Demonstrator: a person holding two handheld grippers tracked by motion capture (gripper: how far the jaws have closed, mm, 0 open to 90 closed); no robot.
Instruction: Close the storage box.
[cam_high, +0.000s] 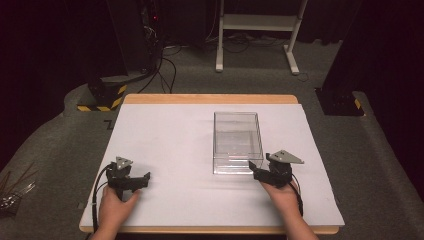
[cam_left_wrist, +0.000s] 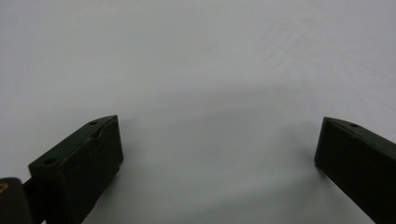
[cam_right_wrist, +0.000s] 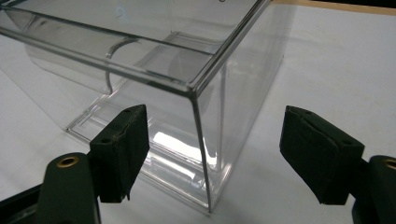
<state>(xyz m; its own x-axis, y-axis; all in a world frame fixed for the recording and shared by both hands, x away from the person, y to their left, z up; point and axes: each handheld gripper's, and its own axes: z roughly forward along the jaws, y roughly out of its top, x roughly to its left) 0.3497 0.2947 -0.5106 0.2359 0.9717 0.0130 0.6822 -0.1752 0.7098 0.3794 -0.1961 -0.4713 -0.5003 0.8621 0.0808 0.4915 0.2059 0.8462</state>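
While the white-covered table (cam_high: 165, 130) spreads wide beneath both tools, a clear plastic box (cam_high: 237, 142) stands upright just ahead of the right gripper (cam_high: 256, 172), its near right corner (cam_right_wrist: 201, 154) pointing into the gap between that gripper's jaws. The jaws stand well apart, holding nothing; one pad (cam_right_wrist: 122, 149) sits in front of the box's near wall, the other pad (cam_right_wrist: 317, 154) lies off to the outside of the side wall, neither touching the plastic. The box looks empty, with a curved cut-out or handle visible through its near wall, beyond the left-hand pad.

Far to the other side of the box, the left gripper (cam_high: 139, 181) rests low over bare table, its jaws likewise spread wide with only white surface (cam_left_wrist: 205, 84) between them.

The step in hand appears to be taking hold of the box with the right gripper. To do it well, the tool should probably shift so that a single wall, not the corner, lies between the pads, then close squarely on the wall near the rim (cam_right_wrist: 140, 74). Thin, slick plastic may slip or flex, so a steady, moderate squeeze seems wise. The left gripper is free to come across and steady the far side if the box skids on the smooth sheet.
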